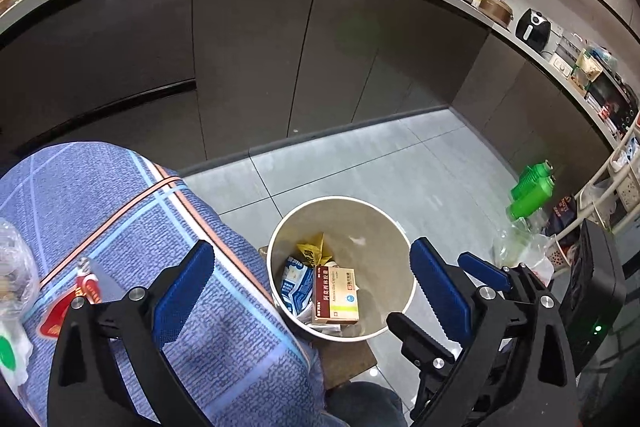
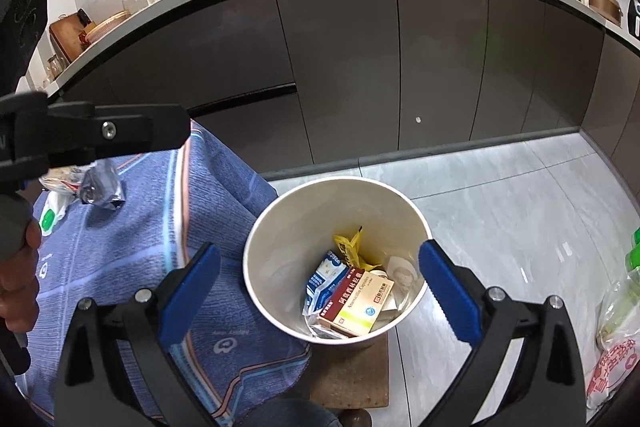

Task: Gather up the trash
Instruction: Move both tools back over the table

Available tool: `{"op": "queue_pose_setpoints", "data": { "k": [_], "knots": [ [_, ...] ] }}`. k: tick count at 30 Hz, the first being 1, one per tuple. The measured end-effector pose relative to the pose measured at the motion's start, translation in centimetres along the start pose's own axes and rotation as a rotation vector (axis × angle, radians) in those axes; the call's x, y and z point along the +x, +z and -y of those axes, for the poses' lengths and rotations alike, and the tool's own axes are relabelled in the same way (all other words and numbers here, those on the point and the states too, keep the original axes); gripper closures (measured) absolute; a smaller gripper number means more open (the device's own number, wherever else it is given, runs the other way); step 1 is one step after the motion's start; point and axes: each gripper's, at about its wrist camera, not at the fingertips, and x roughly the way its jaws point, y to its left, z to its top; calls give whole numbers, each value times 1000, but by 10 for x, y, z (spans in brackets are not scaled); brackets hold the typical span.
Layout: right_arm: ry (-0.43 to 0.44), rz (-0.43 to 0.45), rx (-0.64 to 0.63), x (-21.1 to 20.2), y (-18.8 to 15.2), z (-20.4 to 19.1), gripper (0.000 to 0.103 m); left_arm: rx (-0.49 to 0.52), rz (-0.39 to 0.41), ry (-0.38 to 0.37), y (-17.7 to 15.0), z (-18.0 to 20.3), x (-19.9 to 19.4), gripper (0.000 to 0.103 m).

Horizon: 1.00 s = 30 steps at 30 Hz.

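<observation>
Trash bin (image 2: 276,227) round, smooth; cardboard box (image 2: 360,301) inside.

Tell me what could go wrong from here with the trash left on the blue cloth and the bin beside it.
1. The white bin stands on a small board hard against the blue cloth; a knock from the open right hand-held gripper might tip it.
2. The crumpled foil wrapper looks light and could slip from the pads.
3. Dragging the clear plastic may pull the cloth and scatter the red packet.
</observation>
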Motion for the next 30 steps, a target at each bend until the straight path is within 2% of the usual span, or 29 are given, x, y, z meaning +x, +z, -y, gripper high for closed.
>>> {"op": "queue_pose_setpoints", "data": {
  "k": [6,13,20,30],
  "knots": [
    [18,29,-17,-23,6,-15,4,-40,32,43,-3,-7,-32,9],
    [77,58,-59,-55,14,-47,4,-104,53,87,-13,-22,-79,9],
    [159,64,-131,-77,20,-90,4,-190,46,168,-44,-52,-127,9],
    [263,46,-251,-87,21,-160,4,-331,52,276,-95,-119,-182,9]
  ]
}}
